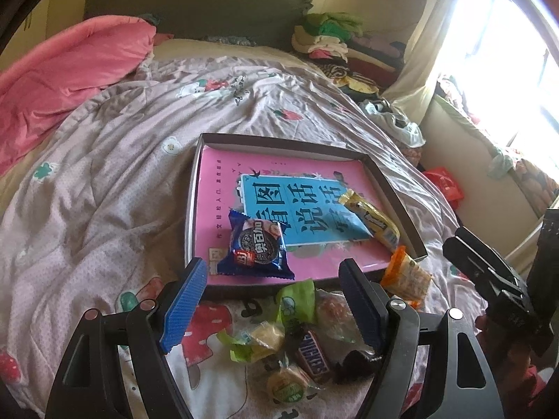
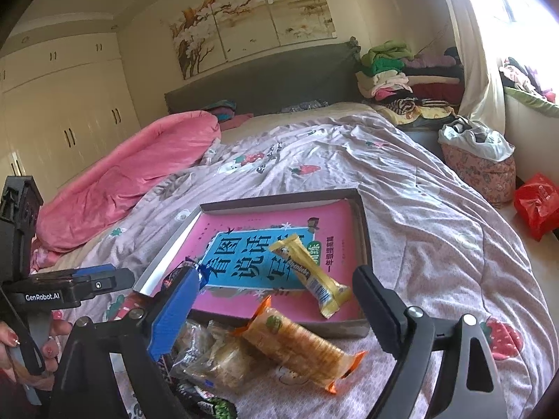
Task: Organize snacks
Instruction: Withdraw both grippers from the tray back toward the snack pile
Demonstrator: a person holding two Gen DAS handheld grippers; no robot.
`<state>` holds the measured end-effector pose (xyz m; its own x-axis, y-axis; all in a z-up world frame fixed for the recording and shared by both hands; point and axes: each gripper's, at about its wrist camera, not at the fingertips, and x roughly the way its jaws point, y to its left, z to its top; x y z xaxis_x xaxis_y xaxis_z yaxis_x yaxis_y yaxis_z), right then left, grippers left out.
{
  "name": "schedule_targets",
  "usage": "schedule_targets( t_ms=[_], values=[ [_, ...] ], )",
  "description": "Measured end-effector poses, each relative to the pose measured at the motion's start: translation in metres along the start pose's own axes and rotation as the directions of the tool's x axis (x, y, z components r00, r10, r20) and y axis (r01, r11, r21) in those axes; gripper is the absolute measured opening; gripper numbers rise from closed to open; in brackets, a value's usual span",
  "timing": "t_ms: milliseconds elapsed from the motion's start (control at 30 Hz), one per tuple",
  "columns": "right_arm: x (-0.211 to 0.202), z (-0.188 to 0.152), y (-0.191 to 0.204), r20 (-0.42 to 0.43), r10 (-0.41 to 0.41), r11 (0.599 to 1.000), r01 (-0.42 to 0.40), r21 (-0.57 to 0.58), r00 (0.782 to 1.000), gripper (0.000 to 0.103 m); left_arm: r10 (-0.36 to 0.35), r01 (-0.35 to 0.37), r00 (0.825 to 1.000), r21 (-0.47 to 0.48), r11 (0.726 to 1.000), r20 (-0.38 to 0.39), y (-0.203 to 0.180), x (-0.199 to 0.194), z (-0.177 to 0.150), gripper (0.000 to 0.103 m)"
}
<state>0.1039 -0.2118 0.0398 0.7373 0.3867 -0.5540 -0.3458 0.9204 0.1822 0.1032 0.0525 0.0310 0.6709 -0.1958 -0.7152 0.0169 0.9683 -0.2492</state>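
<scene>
We hold both grippers angled down over the bed (image 1: 104, 174), side by side, just short of the tray (image 1: 304, 145). Our left gripper (image 1: 272, 300) is released, its blue pads spread with nothing between them, hovering above a loose pile of snacks on the quilt: a Snickers bar (image 1: 312, 354), green-wrapped sweets (image 1: 251, 344) and a round biscuit (image 1: 286, 382). Our right gripper (image 2: 276, 310) is also released and empty, jaws wide; below it on the quilt lies an orange cracker pack (image 2: 300, 345), touching the tray's near rim. In the tray, on a pink book (image 1: 223, 188), sit a blue cookie pack (image 1: 256, 244) at the near left and a yellow bar (image 2: 311, 276) to the right. In the right view, our left hand (image 2: 21, 349) grips its handle.
</scene>
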Motion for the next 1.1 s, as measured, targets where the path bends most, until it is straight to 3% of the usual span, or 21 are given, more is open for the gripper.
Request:
schedule_targets(
  t_ms=[1100],
  values=[
    [-0.015, -0.029, 0.031, -0.092, 0.029, 1.000, -0.029, 0.003, 0.995, 0.090, -0.004, 0.008, 0.999, 0.072, 0.997, -0.050, 0.002, -0.022, -0.033, 0.079]
  ],
)
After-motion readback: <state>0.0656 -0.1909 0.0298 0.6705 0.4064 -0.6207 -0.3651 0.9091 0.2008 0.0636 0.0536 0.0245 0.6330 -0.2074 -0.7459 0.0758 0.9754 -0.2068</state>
